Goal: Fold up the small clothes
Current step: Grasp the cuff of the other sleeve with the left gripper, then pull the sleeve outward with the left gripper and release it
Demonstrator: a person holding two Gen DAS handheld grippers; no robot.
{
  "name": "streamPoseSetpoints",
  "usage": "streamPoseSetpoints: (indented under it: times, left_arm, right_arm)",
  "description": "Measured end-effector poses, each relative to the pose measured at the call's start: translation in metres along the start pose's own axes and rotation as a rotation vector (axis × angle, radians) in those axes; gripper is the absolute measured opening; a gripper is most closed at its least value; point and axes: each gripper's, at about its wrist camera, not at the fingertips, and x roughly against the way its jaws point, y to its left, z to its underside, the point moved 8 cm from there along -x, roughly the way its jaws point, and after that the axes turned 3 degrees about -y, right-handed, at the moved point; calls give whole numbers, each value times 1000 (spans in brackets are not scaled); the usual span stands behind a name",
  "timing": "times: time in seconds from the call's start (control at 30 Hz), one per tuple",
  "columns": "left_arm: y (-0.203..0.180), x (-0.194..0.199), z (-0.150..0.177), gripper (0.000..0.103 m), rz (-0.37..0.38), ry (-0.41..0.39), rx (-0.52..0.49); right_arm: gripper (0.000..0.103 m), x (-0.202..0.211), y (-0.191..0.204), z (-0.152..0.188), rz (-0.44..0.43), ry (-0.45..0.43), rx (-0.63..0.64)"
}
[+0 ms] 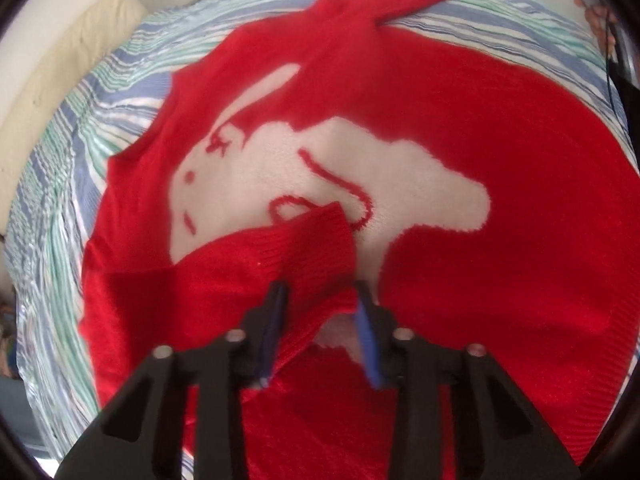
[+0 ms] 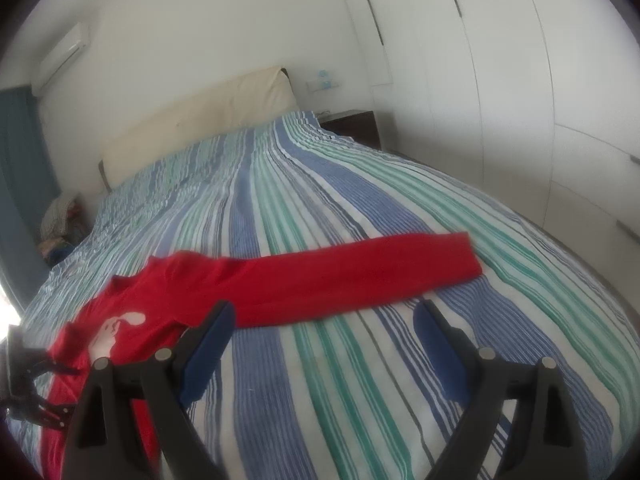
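**Sleeve one folded in, sleeve two still out**

Sweater work is at an early stage. A red knitted sweater with a white rabbit on its front (image 1: 360,168) lies flat on the blue, green and white striped bedspread (image 2: 360,208), near the foot of the bed. One long red sleeve with a ribbed cuff (image 1: 288,248) is already laid across the rabbit, its cuff resting on the white patch. The left gripper (image 1: 320,312) sits over that sleeve with the red knit between its blue pads; the gap between them looks narrow, and I judge the pads closed on the cloth rather than clear of it.

The other red sleeve (image 2: 360,276) stretches straight out to the right across the stripes, not yet folded. The right gripper (image 2: 324,332) hovers just near of it, jaws wide apart with nothing between them.

Left to do, by my reading: bring that far-right sleeve in over the body, then fold the body itself into a compact shape.
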Motion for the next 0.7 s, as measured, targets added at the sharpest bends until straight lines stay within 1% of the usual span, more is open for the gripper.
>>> streamPoseSetpoints:
  times: [0.03, 0.07, 0.1, 0.13, 0.2, 0.27, 0.3, 0.37, 0.4, 0.47, 0.53, 0.6, 0.7]
  left_arm:
    - [5, 3, 0, 10, -18, -5, 29]
    - [13, 11, -1, 9, -13, -26, 67]
    - [25, 24, -3, 9, -24, -62, 123]
    - [45, 40, -2, 9, -49, -103, 202]
    - [102, 79, 12, 9, -102, -187, 418]
    - [169, 116, 46, 9, -183, -255, 666]
    - [200, 133, 72, 9, -227, -277, 785]
    - [249, 154, 128, 9, -322, -284, 978]
    - [269, 157, 158, 8, -372, -268, 1055]
    - [290, 157, 210, 8, -445, -222, 1168]
    - [293, 149, 254, 7, -496, -175, 1245]
    - [288, 142, 287, 7, -530, -148, 1308]
    - [279, 130, 324, 7, -542, -133, 1405]
  right_arm:
    - [90, 1, 3, 0, -6, -2, 10]
    - [90, 1, 7, 0, -10, -5, 23]
    - [90, 2, 10, 1, -13, -8, 36]
    - [90, 3, 12, 1, -15, -10, 48]
    - [89, 4, 15, 1, -17, -12, 62]
    - [90, 4, 17, 1, -17, -15, 70]
    - [90, 3, 17, 0, -18, -15, 70]
    - [90, 3, 17, 0, -21, -15, 66]
    - [90, 3, 17, 0, -21, -16, 64]
    - [90, 2, 17, 0, -19, -14, 66]
    - [90, 1, 19, 1, -17, -12, 70]
    - [90, 0, 21, 2, -13, -6, 78]
    - [90, -2, 23, 5, -7, 0, 92]
